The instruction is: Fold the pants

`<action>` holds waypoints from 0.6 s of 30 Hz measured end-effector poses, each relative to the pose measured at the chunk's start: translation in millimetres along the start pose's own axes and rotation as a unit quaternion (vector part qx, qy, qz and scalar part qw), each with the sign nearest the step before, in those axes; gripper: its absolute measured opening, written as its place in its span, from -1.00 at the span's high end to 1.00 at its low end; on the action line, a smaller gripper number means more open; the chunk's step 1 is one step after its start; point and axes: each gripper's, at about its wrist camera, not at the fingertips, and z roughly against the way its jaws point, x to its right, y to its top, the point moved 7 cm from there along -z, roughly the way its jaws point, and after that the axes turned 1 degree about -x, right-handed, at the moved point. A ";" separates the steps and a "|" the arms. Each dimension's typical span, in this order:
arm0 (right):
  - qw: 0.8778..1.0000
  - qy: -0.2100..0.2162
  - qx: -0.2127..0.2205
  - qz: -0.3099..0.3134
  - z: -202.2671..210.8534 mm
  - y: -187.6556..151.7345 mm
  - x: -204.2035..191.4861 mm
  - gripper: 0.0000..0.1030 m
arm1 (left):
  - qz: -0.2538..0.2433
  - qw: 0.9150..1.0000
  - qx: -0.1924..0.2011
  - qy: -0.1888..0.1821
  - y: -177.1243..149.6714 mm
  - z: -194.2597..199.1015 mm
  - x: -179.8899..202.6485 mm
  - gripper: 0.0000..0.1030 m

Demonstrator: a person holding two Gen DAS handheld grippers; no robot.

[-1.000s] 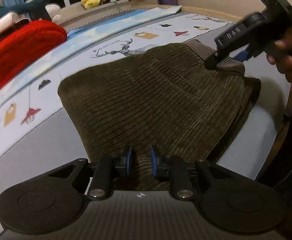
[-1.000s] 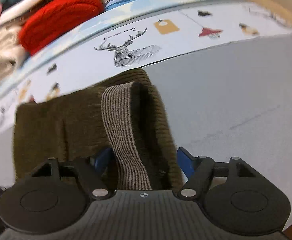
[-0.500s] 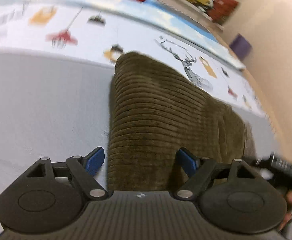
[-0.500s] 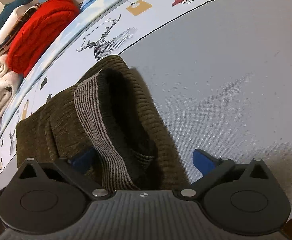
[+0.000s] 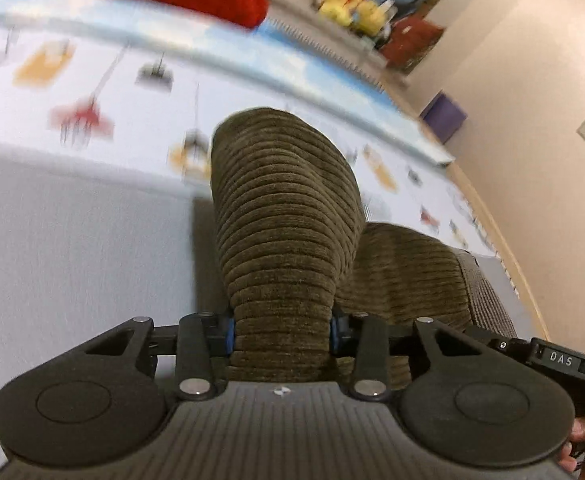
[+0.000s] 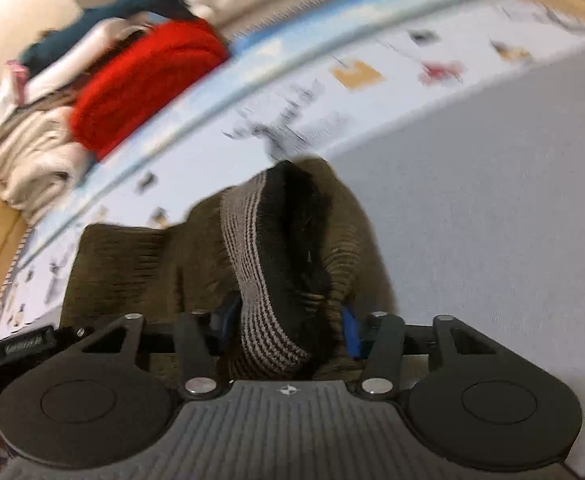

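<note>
The olive corduroy pants (image 5: 284,208) lie folded on the bed. In the left wrist view a thick fold of them bulges up between my left gripper's (image 5: 282,330) blue pads; its jaws are closing and both pads touch the fabric. In the right wrist view the striped elastic waistband (image 6: 248,240) and dark lining stand between my right gripper's (image 6: 288,322) pads; those jaws are closing too and press the bundle. The right gripper's black body (image 5: 560,360) shows at the lower right of the left wrist view, beyond the pants.
The pants rest on a grey sheet (image 6: 492,200) bordered by a white printed cover (image 5: 92,80). A red knit (image 6: 144,76) and a stack of folded clothes (image 6: 32,152) sit at the bed's far side. Plush toys (image 5: 348,8) and a beige wall (image 5: 532,80) lie beyond.
Both grippers opened wide and then closed on the pants again. The left one rolled and shifted along the pants to a thick side fold. The right one stayed at the waistband.
</note>
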 end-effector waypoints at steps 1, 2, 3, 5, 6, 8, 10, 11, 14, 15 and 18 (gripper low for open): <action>1.000 0.008 0.012 0.010 0.4 6.0 -12.2 0.04 | -0.009 1.000 0.012 -0.002 13.5 8.1 -0.4 0.17; 0.999 0.015 0.025 0.015 0.4 13.6 -21.3 0.04 | -0.017 1.000 0.024 -0.003 28.9 17.1 -2.1 0.17; 0.999 0.023 0.035 0.015 -0.7 21.2 -30.5 0.04 | -0.022 0.999 0.034 -0.003 44.7 25.8 -5.2 0.16; 0.997 0.047 0.055 0.016 -5.6 41.4 -53.1 0.04 | -0.028 0.998 0.054 -0.002 77.6 42.9 -14.1 0.16; 0.996 0.062 0.068 0.023 -7.9 51.6 -68.0 0.04 | -0.032 0.997 0.065 0.000 90.9 51.6 -20.5 0.15; 0.992 0.087 0.086 0.036 -14.5 67.9 -94.7 0.03 | -0.033 0.996 0.082 0.008 116.8 65.6 -38.1 0.10; 0.990 0.109 0.085 0.039 -28.1 80.5 -119.6 -0.03 | -0.011 0.996 0.086 0.019 134.2 70.7 -64.1 -0.11; 0.989 0.119 0.076 0.035 -39.6 85.2 -128.1 -0.12 | 0.005 0.996 0.082 0.036 139.6 69.4 -81.9 -0.34; 0.997 0.072 0.010 0.031 -89.9 87.0 -130.3 -0.48 | 0.045 0.982 0.075 0.165 138.2 70.8 -135.7 -0.42; 0.999 0.014 -0.016 0.034 -104.6 82.7 -122.6 -0.36 | 0.043 0.981 0.081 0.173 133.4 76.9 -139.8 -0.41; 1.000 -0.006 -0.008 0.024 -104.2 70.7 -107.2 -0.27 | -0.006 0.985 0.085 0.153 106.6 87.8 -121.3 -0.34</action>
